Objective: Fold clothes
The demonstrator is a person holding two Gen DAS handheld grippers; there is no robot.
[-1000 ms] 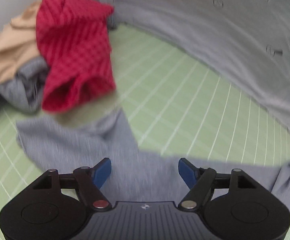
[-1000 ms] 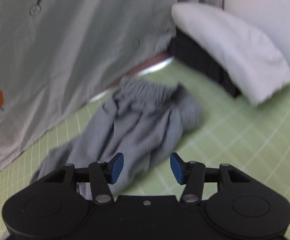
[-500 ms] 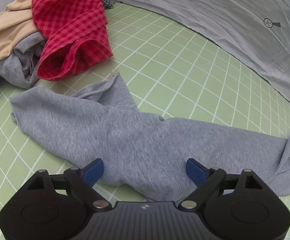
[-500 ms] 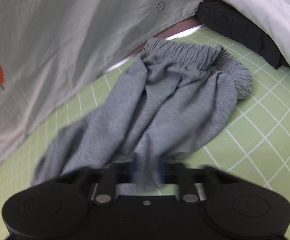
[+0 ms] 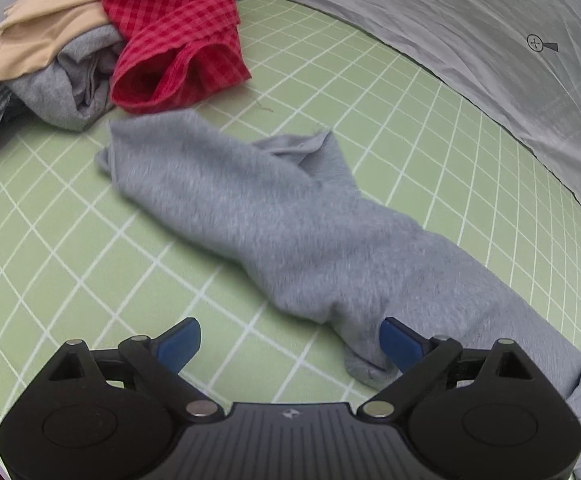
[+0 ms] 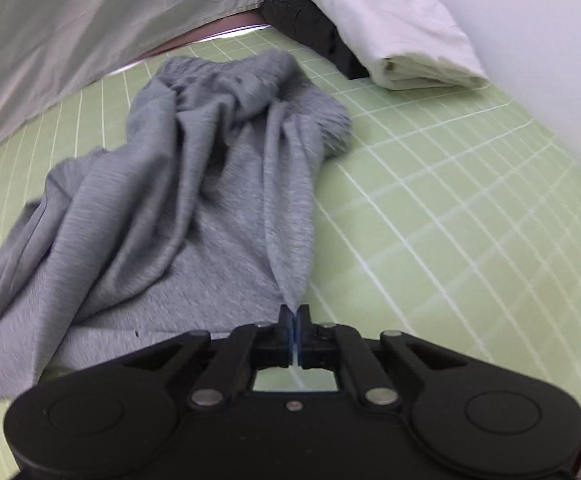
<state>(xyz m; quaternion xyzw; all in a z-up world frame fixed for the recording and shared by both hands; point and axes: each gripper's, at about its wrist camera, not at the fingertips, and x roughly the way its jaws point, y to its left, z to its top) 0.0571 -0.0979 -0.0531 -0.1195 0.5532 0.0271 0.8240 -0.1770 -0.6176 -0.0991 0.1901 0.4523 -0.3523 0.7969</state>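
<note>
Grey sweatpants [image 5: 290, 220] lie crumpled on a green grid mat [image 5: 70, 248]. In the left wrist view my left gripper [image 5: 290, 342] is open, low over the mat, with the near fold of a pant leg beside its right finger. In the right wrist view my right gripper [image 6: 293, 320] is shut on an edge of the grey sweatpants [image 6: 210, 200], whose fabric stretches away toward the elastic waistband [image 6: 226, 68] at the far end.
A pile of clothes with a red checked shirt [image 5: 178, 28] and a beige garment [image 5: 46, 24] sits at the mat's far left. A grey sheet [image 5: 470, 40] hangs along the back. Folded white cloth [image 6: 390, 32] on a black item [image 6: 306, 20] lies at the far right.
My right gripper has closed on the sweatpants' edge and pulled the fabric taut. My left gripper has shifted left, so the pant leg now lies to its right.
</note>
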